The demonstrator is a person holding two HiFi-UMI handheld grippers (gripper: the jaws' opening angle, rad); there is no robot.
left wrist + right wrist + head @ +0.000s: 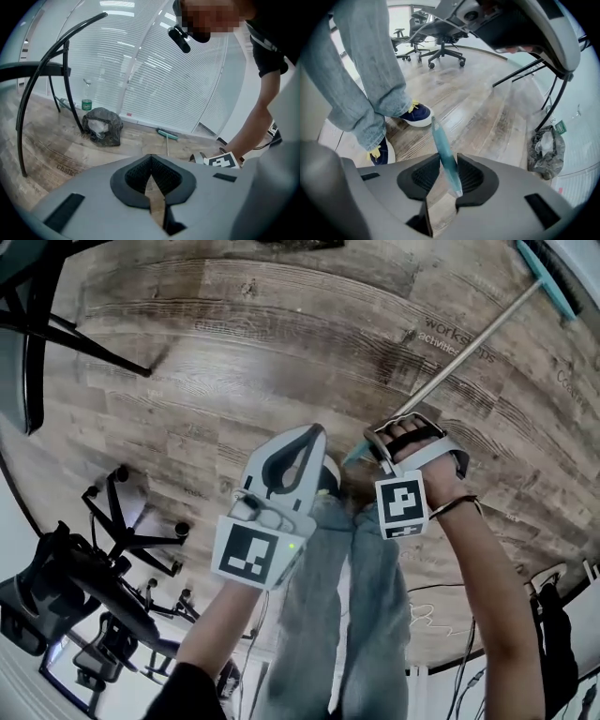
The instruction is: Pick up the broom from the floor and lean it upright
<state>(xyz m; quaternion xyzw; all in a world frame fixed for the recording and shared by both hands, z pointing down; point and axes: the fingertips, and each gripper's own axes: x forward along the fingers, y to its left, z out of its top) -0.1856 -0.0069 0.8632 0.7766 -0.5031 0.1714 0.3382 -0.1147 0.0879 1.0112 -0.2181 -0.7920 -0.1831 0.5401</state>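
The broom lies slanted over the wooden floor, its teal head (548, 277) far right and its metal handle (469, 357) running down to my right gripper (394, 435). In the right gripper view the handle's teal grip (443, 150) stands between the jaws of the right gripper (443, 180), which is shut on it, the grip's tip pointing toward my shoes. My left gripper (314, 435) hovers just left of it, shut with nothing in it (151, 180). From the left gripper view the broom head (167, 135) rests on the floor by the blinds.
A dark bin bag (101, 126) and a green bottle (86, 104) sit by the window wall beside black table legs (75, 334). Office chairs (131, 531) stand at the left. My shoes (417, 115) are right under the grippers. Cables (450, 615) lie lower right.
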